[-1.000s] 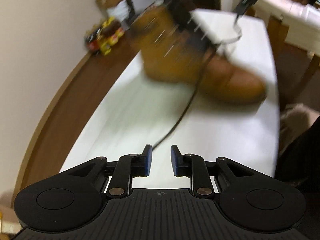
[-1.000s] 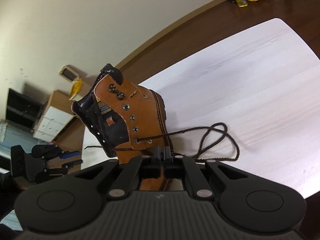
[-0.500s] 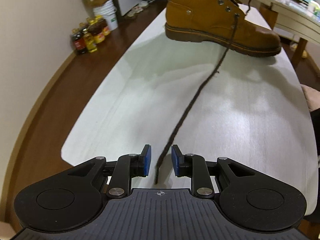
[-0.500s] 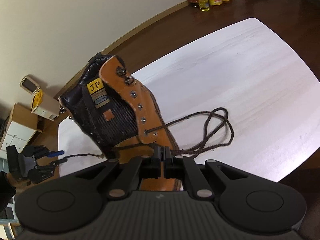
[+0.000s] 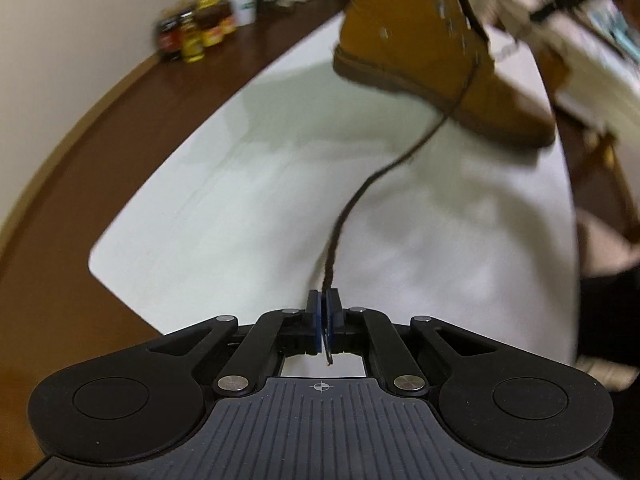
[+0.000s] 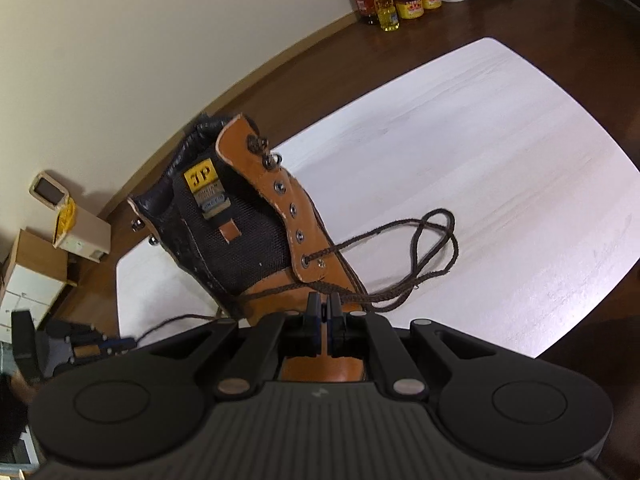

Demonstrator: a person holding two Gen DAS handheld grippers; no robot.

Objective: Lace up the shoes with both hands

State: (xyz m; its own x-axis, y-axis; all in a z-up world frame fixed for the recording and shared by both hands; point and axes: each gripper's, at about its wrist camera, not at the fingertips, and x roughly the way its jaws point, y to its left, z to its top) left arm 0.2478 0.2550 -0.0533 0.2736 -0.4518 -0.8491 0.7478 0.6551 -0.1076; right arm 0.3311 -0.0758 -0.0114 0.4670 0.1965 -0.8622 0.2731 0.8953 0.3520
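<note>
Although the left wrist view is blurred, the left gripper [image 5: 324, 312] is clearly pressed together on the end of the dark lace [image 5: 360, 196], whose tip sticks out just behind the pads. From there the lace runs straight ahead and a little to the right, up to the tan boot [image 5: 432, 52] at the far end of the white table [image 5: 224, 200]. Its long axis follows the fingers, so I judge that pulling back along this line would tighten it. The top of the boot is cut off, and the eyelets are too smeared to count.

In the right wrist view, the right gripper [image 6: 324, 316] has its fingers together right at the front of the boot [image 6: 260, 240]. Whether they pinch the lace strand crossing there, I cannot tell. The other lace end [image 6: 424, 252] lies looped on the table [image 6: 500, 140] to the right. The left gripper [image 6: 100, 346] shows low at the left, and the toe is hidden under the fingers.
</note>
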